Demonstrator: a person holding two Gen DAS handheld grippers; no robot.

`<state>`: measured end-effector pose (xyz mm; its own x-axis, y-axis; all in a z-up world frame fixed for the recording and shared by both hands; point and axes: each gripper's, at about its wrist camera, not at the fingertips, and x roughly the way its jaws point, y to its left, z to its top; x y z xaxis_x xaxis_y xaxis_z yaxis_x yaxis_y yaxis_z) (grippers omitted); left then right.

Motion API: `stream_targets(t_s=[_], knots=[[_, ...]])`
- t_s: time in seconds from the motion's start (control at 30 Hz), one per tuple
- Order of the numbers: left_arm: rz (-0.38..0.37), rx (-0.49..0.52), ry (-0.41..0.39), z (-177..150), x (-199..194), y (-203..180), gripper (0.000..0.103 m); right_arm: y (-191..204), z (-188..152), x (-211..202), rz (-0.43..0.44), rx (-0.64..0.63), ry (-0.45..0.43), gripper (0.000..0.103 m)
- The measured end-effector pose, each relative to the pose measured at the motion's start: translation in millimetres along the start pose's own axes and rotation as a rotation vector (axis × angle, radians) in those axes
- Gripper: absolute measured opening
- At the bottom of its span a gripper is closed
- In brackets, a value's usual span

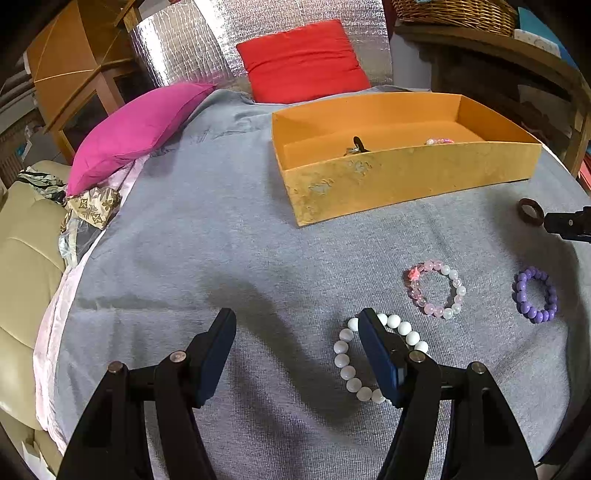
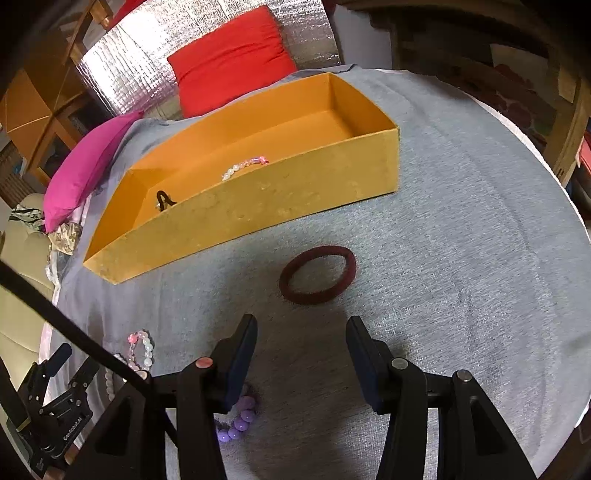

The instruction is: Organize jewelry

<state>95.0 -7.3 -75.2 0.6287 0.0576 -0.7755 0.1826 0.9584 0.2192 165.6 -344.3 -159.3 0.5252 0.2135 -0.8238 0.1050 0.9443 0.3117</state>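
An orange box (image 1: 406,181) (image 2: 258,218) stands on the grey cloth and holds a pink-and-white bead bracelet (image 2: 243,166) and a small dark item (image 2: 162,201). My left gripper (image 1: 295,325) is open above the cloth; its right finger overlaps a white bead bracelet (image 1: 343,354). A pink bead bracelet (image 1: 436,291) (image 2: 142,349) and a purple bead bracelet (image 1: 533,295) (image 2: 238,421) lie to the right. My right gripper (image 2: 301,332) is open and empty, just in front of a dark red hair band (image 2: 317,275) (image 1: 530,214).
A magenta cushion (image 1: 136,129) and a red cushion (image 1: 303,61) lie at the far edge of the cloth. A beige sofa (image 1: 22,258) is to the left. Wooden furniture and a wicker basket (image 1: 454,11) stand behind.
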Motion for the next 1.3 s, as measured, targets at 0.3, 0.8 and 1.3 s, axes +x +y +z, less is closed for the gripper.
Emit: stream_targets(t_s=[0.3, 0.8, 1.3], knots=[[-0.001, 0.003, 0.002, -1, 1, 0, 0.069, -6, 0, -1, -0.007, 0.001, -0.003, 0.054], [0.003, 0.008, 0.015, -2, 5, 0, 0.069, -12, -1, -3, -0.006, -0.003, 0.006, 0.054], [-0.054, 0.011, 0.007, 3, 5, -7, 0.069, -31, 8, -5, -0.010, 0.066, -0.007, 0.054]])
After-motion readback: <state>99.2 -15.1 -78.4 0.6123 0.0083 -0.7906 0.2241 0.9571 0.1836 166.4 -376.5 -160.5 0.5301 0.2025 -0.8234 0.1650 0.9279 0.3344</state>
